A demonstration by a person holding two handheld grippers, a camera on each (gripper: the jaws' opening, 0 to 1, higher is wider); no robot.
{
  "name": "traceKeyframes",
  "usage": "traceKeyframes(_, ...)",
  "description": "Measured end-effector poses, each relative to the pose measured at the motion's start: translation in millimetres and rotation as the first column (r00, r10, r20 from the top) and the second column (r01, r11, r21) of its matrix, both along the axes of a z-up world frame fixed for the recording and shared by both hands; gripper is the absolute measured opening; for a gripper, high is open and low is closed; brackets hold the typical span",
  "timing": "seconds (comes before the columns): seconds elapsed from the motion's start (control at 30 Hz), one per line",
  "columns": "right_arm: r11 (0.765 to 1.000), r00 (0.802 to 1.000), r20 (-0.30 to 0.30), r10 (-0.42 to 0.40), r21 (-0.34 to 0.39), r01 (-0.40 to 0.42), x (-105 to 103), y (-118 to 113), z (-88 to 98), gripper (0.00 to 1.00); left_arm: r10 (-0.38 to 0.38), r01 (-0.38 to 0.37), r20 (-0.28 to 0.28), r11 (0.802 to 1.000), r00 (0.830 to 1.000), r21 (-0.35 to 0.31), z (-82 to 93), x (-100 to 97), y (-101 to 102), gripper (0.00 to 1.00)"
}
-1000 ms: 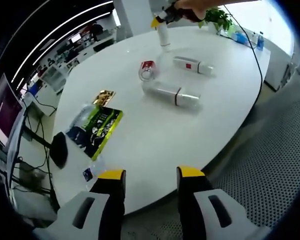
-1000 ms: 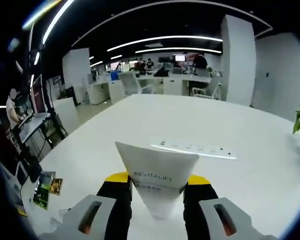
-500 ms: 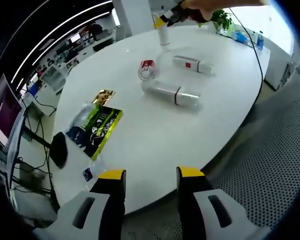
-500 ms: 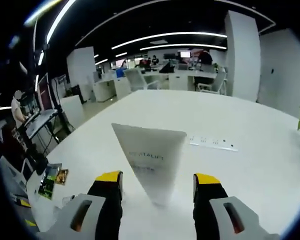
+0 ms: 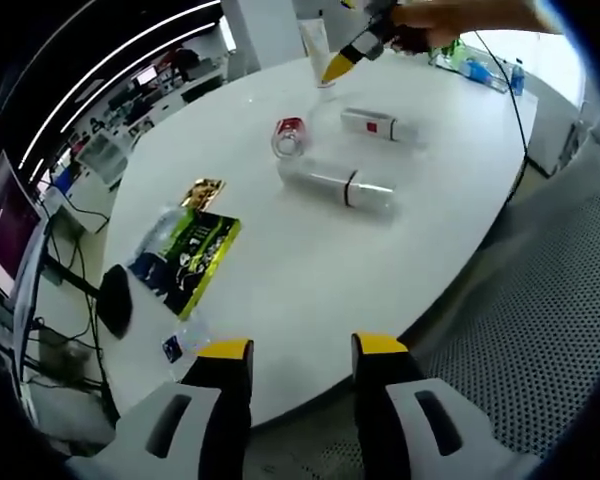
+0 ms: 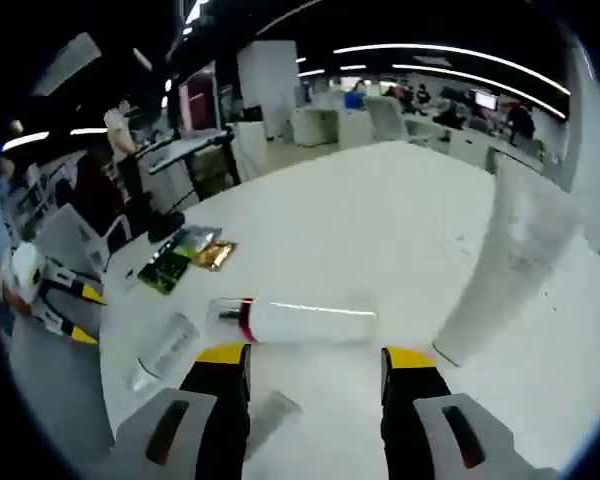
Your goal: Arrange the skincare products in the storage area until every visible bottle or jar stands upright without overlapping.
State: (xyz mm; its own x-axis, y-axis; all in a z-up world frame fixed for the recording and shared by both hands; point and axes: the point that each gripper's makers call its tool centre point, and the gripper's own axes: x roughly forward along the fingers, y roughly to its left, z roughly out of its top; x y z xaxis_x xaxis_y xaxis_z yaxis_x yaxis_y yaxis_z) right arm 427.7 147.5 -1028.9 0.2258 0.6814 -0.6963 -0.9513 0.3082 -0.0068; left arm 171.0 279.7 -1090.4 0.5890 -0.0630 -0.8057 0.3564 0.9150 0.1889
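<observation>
In the left gripper view a white tube point(image 5: 315, 42) stands upright at the table's far side. Beside it is my right gripper point(image 5: 342, 65), held by a hand. A red-capped jar point(image 5: 290, 137), a white bottle with a red label point(image 5: 379, 125) and a longer bottle with a dark band point(image 5: 338, 185) lie on their sides. My left gripper point(image 5: 302, 346) is open off the near table edge. In the right gripper view my right gripper point(image 6: 315, 355) is open and holds nothing. The white tube point(image 6: 508, 270) stands to its right, a lying bottle point(image 6: 300, 322) just ahead, another lying bottle point(image 6: 165, 345) to the left.
A green packet point(image 5: 190, 250), a gold packet point(image 5: 202, 193), a black mouse point(image 5: 112, 300) and a small card point(image 5: 175, 347) lie on the left part of the white table point(image 5: 310, 280). A cable runs down past the far right edge. Office desks stand beyond.
My right gripper opened and let go of the white tube, which now stands by itself. That gripper then swung left toward the lying bottles. The left gripper has not moved.
</observation>
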Motion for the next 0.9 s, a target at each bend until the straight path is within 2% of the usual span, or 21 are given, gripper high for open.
traceKeyframes(0.03,1.000,0.999,0.018,0.029,-0.010,-0.028,0.3,3.5,0.7,0.47,0.000,0.000,0.000,1.000,1.000,0.000,0.0,-0.1,0.1,0.35)
traceKeyframes(0.07,0.994,0.993,0.057,0.101,-0.036,-0.099,-0.8,13.4,2.3,0.48,0.000,0.000,0.001,1.000,1.000,-0.001,0.0,0.0,0.2,0.35)
traceKeyframes(0.13,0.980,0.979,0.084,0.187,-0.083,-0.180,0.2,23.6,0.3,0.50,0.004,-0.004,0.002,1.000,1.000,0.000,0.2,0.1,0.8,0.35)
traceKeyframes(0.2,0.955,0.955,0.102,0.280,-0.132,-0.266,-0.2,35.1,-2.3,0.51,0.006,-0.006,0.002,1.000,1.000,0.000,0.5,0.2,1.1,0.35)
traceKeyframes(0.3,0.899,0.910,0.102,0.402,-0.235,-0.371,2.1,45.0,-15.9,0.51,0.007,-0.007,0.001,1.000,1.000,0.001,0.0,0.1,1.7,0.35)
traceKeyframes(0.33,0.881,0.899,0.093,0.428,-0.267,-0.391,3.3,45.3,-21.0,0.51,0.009,-0.009,0.002,1.000,1.000,0.002,0.0,0.1,2.2,0.35)
traceKeyframes(0.37,0.872,0.900,0.077,0.430,-0.296,-0.391,6.9,46.1,-27.9,0.51,0.010,-0.010,0.003,1.000,1.000,0.003,0.3,0.3,2.6,0.35)
traceKeyframes(0.4,0.850,0.889,0.061,0.453,-0.332,-0.410,8.5,44.9,-32.6,0.51,0.013,-0.013,0.005,1.000,1.000,0.001,0.6,0.6,2.8,0.34)
traceKeyframes(0.47,0.799,0.859,0.032,0.511,-0.386,-0.461,6.6,44.0,-39.4,0.52,0.015,-0.015,0.010,1.000,1.000,0.002,1.5,1.1,3.2,0.34)
traceKeyframes(0.5,0.741,0.819,0.019,0.574,-0.438,-0.509,4.9,42.3,-42.1,0.53,0.017,-0.017,0.008,1.000,1.000,0.002,1.4,0.9,3.4,0.34)
traceKeyframes(0.53,0.702,0.793,0.002,0.610,-0.466,-0.539,3.8,41.2,-45.2,0.54,0.019,-0.019,0.007,1.000,1.000,0.002,1.5,0.7,3.6,0.34)
traceKeyframes(0.57,0.643,0.763,-0.046,0.645,-0.505,-0.575,0.6,36.8,-50.6,0.53,0.020,-0.020,0.009,1.000,1.000,0.002,1.7,0.8,3.7,0.34)
traceKeyframes(0.6,0.605,0.739,-0.069,0.670,-0.525,-0.598,-1.1,35.1,-53.3,0.52,0.021,-0.021,0.008,1.000,1.000,0.001,1.4,0.8,3.8,0.34)
traceKeyframes(0.63,0.549,0.693,-0.078,0.716,-0.550,-0.629,-2.3,36.5,-56.7,0.52,0.024,-0.024,0.006,1.000,1.000,0.002,1.0,0.6,4.2,0.34)
traceKeyframes(0.67,0.519,0.671,-0.084,0.737,-0.565,-0.641,-1.8,37.0,-58.7,0.53,0.025,-0.025,0.006,1.000,1.000,0.002,1.0,0.7,4.4,0.34)
traceKeyframes(0.7,0.479,0.644,-0.103,0.758,-0.583,-0.656,-0.6,37.3,-62.8,0.53,0.027,-0.027,0.004,1.000,1.000,-0.001,1.0,0.4,4.4,0.34)
traceKeyframes(0.8,0.435,0.616,-0.136,0.776,-0.591,-0.679,-3.3,43.3,-69.7,0.52,0.027,-0.027,0.006,1.000,1.000,-0.016,1.6,0.5,2.0,0.34)
traceKeyframes(0.9,0.366,0.580,-0.166,0.797,-0.631,-0.684,0.9,41.7,-76.3,0.50,0.022,-0.022,0.007,1.000,1.000,-0.016,1.9,0.7,1.3,0.33)
